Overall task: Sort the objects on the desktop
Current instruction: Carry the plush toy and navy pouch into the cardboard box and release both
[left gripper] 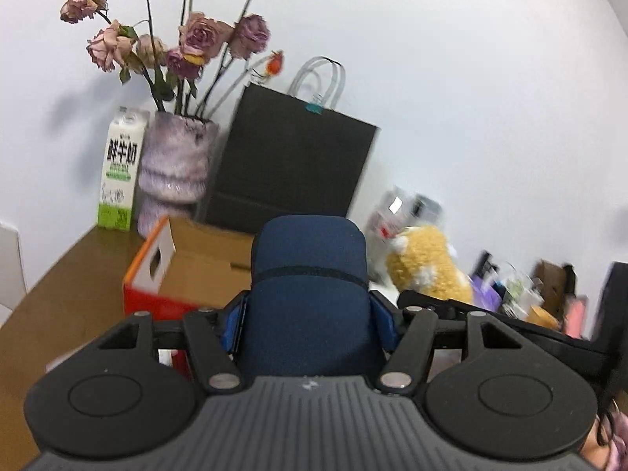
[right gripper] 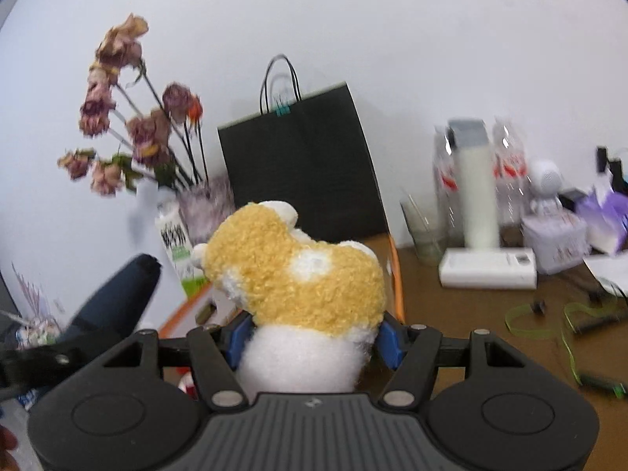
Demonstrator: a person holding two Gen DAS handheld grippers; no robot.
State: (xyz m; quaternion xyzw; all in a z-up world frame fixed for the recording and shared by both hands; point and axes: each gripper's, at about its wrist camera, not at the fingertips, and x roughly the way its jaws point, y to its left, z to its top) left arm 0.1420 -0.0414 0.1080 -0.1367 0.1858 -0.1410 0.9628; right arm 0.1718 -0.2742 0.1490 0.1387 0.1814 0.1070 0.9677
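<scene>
Only rightward: white box (right gripper: 488, 268); green ribbon (right gripper: 549, 322)

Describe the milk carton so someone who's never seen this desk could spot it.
Find the black paper bag against the wall. Left of it stands a purple vase of dried roses. The milk carton stands beside the vase's far side: tall, white, green-bottomed, with bold dark lettering.

Place: a lived-in home or small-office desk against a plain white wall (left gripper: 471, 78).
Surface: brown wooden desktop (right gripper: 471, 314).
Decor: vase (left gripper: 172, 165) of dried roses (left gripper: 204, 35) at 11 o'clock in the left wrist view.
Groceries: milk carton (left gripper: 117, 172) just left of the vase.
Shopping: black paper bag (right gripper: 302, 168) at 12 o'clock.
Clutter: water bottles (right gripper: 510, 172), tissue pack (right gripper: 604, 216), white power bank (right gripper: 486, 269) at 2 o'clock in the right wrist view.
</scene>
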